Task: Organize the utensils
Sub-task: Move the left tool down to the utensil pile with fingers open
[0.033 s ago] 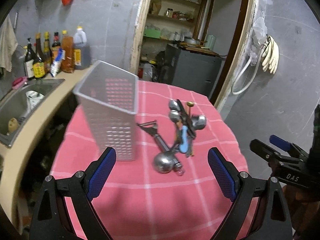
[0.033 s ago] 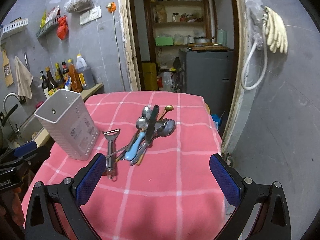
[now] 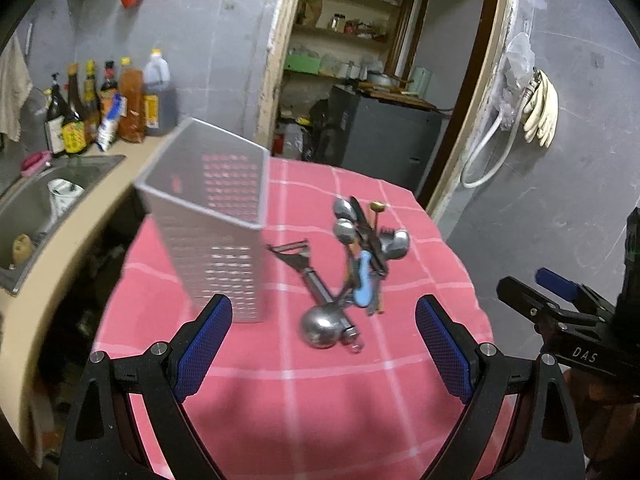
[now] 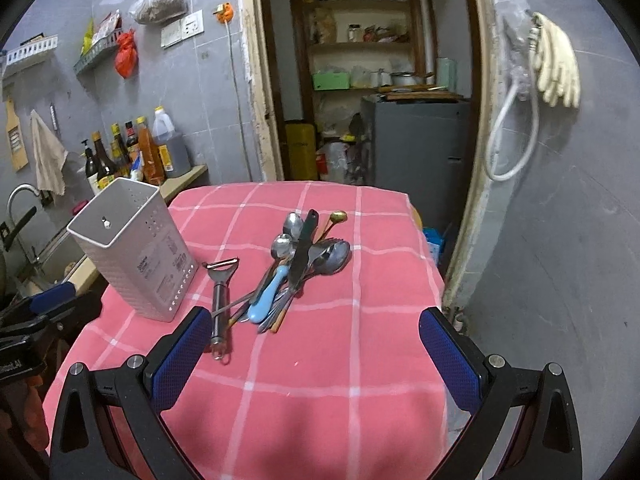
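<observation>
so both tools (image 3: 324, 344) (image 4: 316, 348) open, utensils (image 4: 296, 268) piled.

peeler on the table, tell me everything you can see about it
The peeler is a Y-shaped metal one: a forked head with a crosswise blade, a round steel handle and a hanging loop at its end. It lies flat on the pink checked tablecloth, head pointing away from the grippers, between the white perforated utensil holder and the cutlery pile. A thin utensil from the pile crosses its handle. No gripper touches it.
</observation>
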`<state>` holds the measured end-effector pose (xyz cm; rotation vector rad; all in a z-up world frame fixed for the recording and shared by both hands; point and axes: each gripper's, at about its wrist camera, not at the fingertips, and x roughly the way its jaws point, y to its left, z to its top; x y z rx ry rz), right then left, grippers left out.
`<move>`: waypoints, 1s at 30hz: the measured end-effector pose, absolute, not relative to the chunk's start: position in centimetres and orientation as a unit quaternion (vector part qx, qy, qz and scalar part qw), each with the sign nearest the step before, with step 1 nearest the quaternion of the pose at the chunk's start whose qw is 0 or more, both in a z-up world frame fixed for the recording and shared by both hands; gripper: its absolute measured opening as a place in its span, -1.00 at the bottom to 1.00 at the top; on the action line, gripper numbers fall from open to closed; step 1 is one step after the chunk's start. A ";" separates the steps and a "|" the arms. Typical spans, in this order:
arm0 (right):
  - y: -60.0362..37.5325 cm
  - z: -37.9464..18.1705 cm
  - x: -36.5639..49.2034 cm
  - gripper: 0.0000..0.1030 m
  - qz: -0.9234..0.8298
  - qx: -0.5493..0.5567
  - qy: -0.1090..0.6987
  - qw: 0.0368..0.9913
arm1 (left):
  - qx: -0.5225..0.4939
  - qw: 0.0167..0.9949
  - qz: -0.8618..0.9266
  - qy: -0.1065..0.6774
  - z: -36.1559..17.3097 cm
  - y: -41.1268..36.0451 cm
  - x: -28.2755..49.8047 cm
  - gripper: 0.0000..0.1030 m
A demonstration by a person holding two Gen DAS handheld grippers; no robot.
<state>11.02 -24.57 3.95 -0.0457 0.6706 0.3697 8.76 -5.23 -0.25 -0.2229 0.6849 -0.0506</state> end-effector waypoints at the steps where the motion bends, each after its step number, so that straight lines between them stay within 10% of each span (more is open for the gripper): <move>1: -24.9 3.9 11.8 1.00 0.192 -0.020 0.328 0.925 | -0.113 0.934 -0.025 0.338 -0.3 -5.7 9.4 0.73; 13: -27.8 0.9 20.7 0.24 0.243 0.002 0.391 0.888 | -0.127 0.920 -0.007 0.371 -2.1 -9.2 16.0 0.58; 30: -27.5 -4.4 29.9 -0.29 0.300 0.045 0.463 0.833 | -0.162 0.866 -0.003 0.473 -6.9 -8.3 28.0 -0.45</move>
